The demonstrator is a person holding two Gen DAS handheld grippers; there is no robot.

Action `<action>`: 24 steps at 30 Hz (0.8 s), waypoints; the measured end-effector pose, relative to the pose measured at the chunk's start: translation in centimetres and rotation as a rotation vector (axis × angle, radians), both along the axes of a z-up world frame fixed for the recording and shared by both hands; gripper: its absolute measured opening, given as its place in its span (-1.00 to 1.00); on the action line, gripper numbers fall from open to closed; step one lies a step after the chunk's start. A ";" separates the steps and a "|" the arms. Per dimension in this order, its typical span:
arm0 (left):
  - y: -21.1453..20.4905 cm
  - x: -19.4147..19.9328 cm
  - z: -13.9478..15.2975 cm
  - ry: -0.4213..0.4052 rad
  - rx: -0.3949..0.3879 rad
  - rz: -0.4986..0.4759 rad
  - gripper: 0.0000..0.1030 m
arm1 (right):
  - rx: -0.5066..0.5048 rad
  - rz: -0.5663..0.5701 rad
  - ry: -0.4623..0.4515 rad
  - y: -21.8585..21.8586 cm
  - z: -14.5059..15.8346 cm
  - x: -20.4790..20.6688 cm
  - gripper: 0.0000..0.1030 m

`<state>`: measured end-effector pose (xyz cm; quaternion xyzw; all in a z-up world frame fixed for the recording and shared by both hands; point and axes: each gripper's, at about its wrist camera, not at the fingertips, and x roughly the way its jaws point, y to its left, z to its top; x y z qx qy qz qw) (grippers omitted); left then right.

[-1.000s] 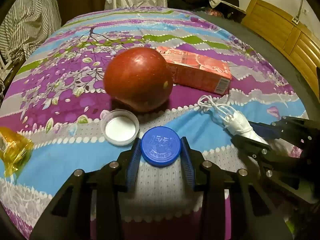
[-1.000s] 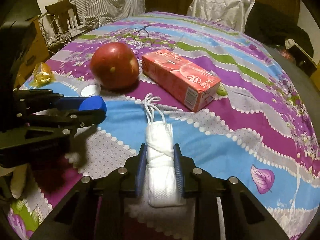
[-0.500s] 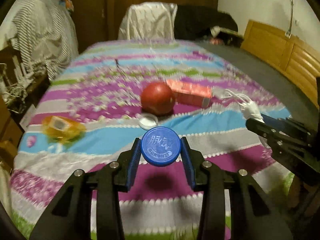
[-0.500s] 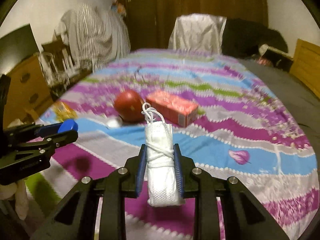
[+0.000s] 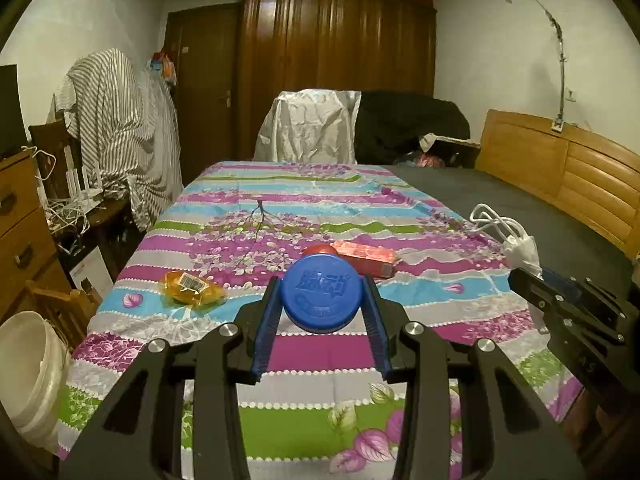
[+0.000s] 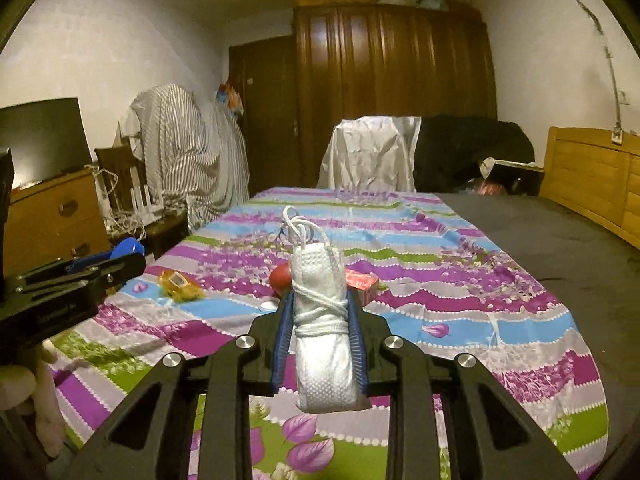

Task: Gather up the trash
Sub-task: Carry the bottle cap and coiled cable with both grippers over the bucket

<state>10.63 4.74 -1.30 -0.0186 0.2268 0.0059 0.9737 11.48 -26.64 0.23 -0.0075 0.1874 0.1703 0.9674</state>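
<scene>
A blue bottle cap is pinched edge to edge in my left gripper, held in the air over the near end of the bed. My right gripper is shut on a rolled white face mask bound with its own ear loops, also lifted. In the left wrist view the right gripper and mask show at the right. On the sheet lie a red apple, a red carton, a yellow wrapper and a small white lid.
The bed has a striped floral sheet and a bare grey part on the right. A white bucket stands on the floor at the bed's near left corner. A wooden dresser, draped chairs and a dark wardrobe line the room.
Both grippers have risen and drawn back from the items on the bed, carrying the cap and the mask. The apple and carton now look small and far, and the room's walls have come into view.
</scene>
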 end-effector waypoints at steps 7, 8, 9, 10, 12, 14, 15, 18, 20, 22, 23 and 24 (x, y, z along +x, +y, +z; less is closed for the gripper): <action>-0.8 -1.6 0.6 -0.020 0.006 -0.011 -0.26 | 0.003 -0.004 -0.013 0.1 1.1 -1.8 -0.47; -0.8 -1.7 0.6 -0.021 0.004 -0.010 -0.26 | 0.002 -0.005 -0.014 0.1 1.2 -2.1 -0.47; -0.8 -1.7 0.6 -0.020 0.005 -0.010 -0.26 | 0.003 -0.004 -0.013 0.0 1.1 -2.0 -0.47; -0.9 -1.7 0.6 -0.018 0.006 -0.012 -0.26 | 0.004 -0.004 -0.012 0.0 1.1 -2.1 -0.47; -0.8 -1.9 0.6 -0.018 0.004 -0.011 -0.26 | 0.003 -0.003 -0.013 0.0 1.1 -2.0 -0.47; -0.7 -1.9 0.5 -0.018 0.006 -0.012 -0.26 | 0.003 -0.003 -0.014 0.0 1.1 -1.9 -0.47; -0.7 -2.0 0.5 -0.018 0.006 -0.011 -0.26 | 0.004 -0.001 -0.014 0.0 1.2 -2.1 -0.47; -0.3 -2.5 0.7 -0.021 0.006 0.000 -0.26 | 0.007 0.017 -0.016 0.5 1.8 -2.1 -0.47; 0.5 -2.8 0.8 -0.025 0.003 0.019 -0.26 | 0.005 0.040 -0.015 1.3 2.4 -1.8 -0.47; 1.9 -3.1 1.0 -0.028 0.001 0.049 -0.26 | 0.007 0.072 -0.011 2.4 3.0 -1.4 -0.47; 2.6 -3.3 1.2 -0.028 0.000 0.065 -0.26 | 0.009 0.091 -0.010 3.2 3.3 -1.3 -0.47; 3.3 -3.5 1.3 -0.029 0.000 0.079 -0.26 | 0.009 0.111 -0.009 4.1 3.6 -1.2 -0.47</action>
